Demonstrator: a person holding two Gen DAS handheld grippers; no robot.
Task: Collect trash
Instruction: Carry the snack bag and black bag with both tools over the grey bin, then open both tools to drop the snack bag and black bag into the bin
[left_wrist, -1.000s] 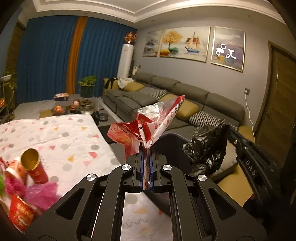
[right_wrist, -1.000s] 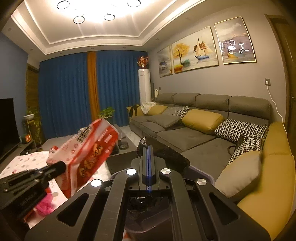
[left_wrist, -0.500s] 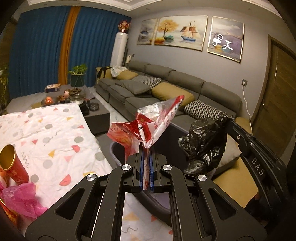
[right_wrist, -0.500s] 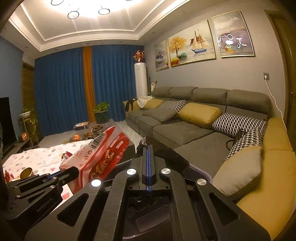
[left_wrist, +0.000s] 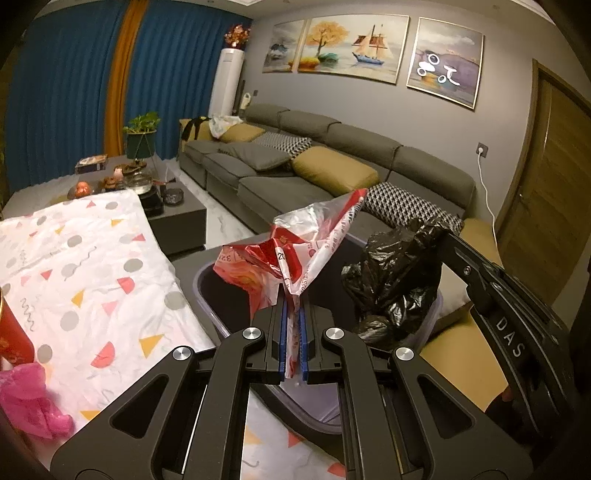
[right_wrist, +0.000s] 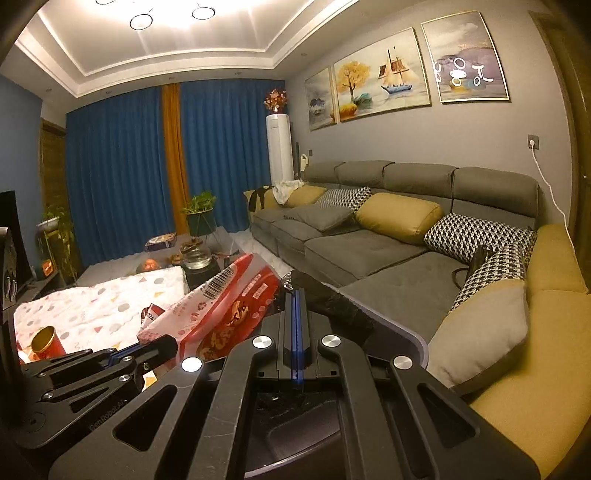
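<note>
Snack wrapper held over the bin

The left gripper (left_wrist: 293, 314) clamps a red-and-white wrapper (left_wrist: 295, 254) above the grey bin (left_wrist: 207, 291); the right gripper (right_wrist: 297, 306) pinches the black bin liner (left_wrist: 391, 280).

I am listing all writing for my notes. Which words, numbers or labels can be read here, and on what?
"DAS": on the right hand-held gripper.
"GenRobot.AI": on the left hand-held gripper, faint.
"20", "32": on the red wrapper; the rest is too small.
Barcode digits on the wrapper: unreadable.
</note>
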